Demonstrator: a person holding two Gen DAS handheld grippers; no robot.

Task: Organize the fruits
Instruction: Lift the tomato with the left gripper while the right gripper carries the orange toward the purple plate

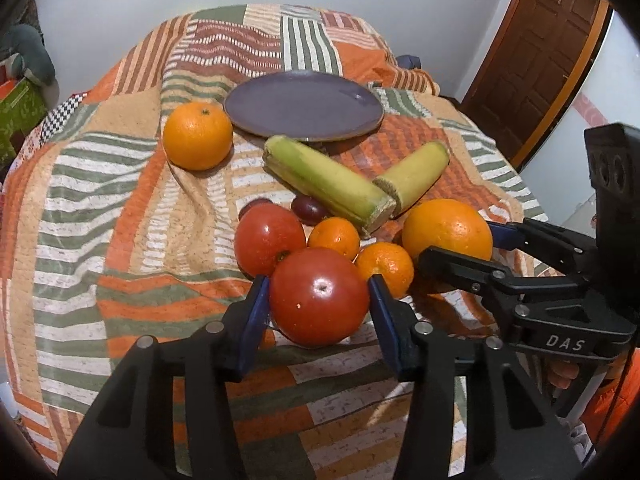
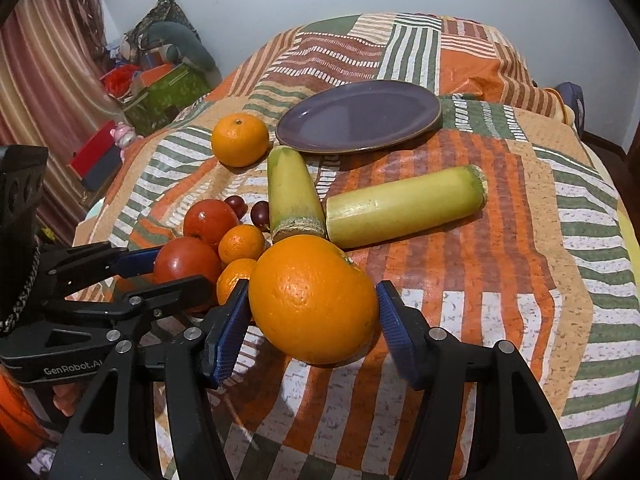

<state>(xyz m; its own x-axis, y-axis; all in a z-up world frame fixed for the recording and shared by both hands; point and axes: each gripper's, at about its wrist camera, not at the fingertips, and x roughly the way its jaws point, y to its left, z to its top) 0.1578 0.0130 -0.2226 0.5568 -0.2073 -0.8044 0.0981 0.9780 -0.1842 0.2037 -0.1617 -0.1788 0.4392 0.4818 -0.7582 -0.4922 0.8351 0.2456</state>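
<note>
Your left tool [image 1: 319, 300] has a blue pad on each side of the near tomato [image 1: 319, 296]; the pads seem to touch it, but a firm grip is hard to judge. Your right tool [image 2: 311, 316] stands open around the big orange [image 2: 314, 298], with a gap at the right pad. The purple plate [image 2: 358, 116] holds nothing. All fruits lie on the patchwork bedcover [image 2: 500, 280].
</note>
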